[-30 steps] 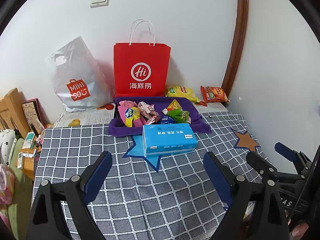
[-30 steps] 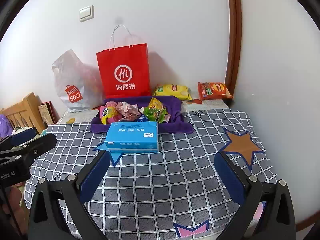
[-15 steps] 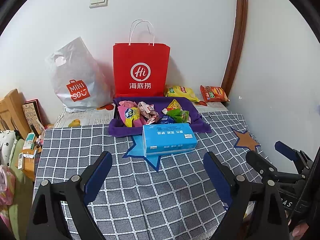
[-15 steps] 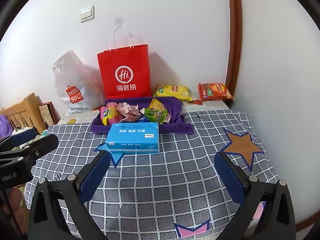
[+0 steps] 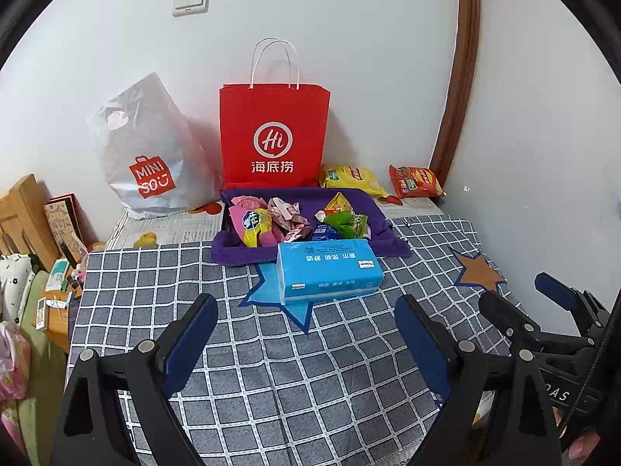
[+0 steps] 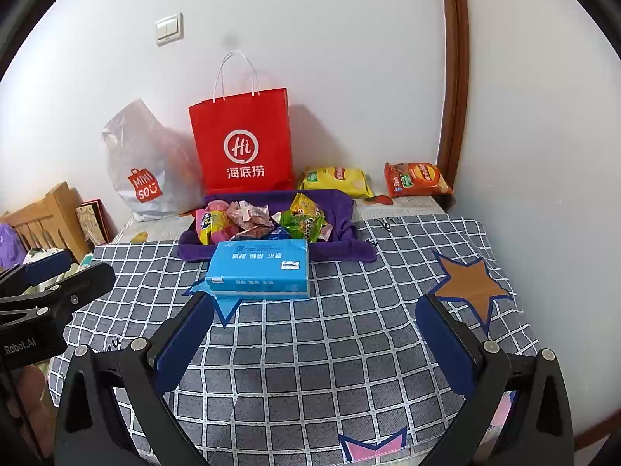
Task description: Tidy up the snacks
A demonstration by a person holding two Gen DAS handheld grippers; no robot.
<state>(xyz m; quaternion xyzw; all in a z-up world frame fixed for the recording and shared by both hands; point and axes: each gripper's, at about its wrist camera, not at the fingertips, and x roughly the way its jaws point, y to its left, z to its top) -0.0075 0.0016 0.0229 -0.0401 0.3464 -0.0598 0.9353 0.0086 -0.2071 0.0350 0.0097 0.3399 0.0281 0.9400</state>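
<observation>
Both tools hover low over the near edge of the checked tablecloth [image 5: 271, 369]: left gripper [image 5: 306, 334] and right gripper [image 6: 314, 334] each w/ jaws spread wide, holding nothing. Over the last sec. almost nothing has shifted, only slight camera drift; snacks sit as they did, so no sorting progress shows. Beyond the grippers, a blue tissue pack [image 5: 328, 270] lies mid-table; just behind it, the purple tray [image 5: 365, 204] holds a loose heap of small snack packets [image 5: 271, 219], pink, yellow, green wrappers jumbled together. Far right by the wall, apart from the tray, lie a yellow chip bag [image 5: 351, 180] and an orange chip bag [image 5: 415, 181]. Red paper bag [image 5: 273, 136] and white plastic bag [image 5: 149, 151] stand at the far wall.
</observation>
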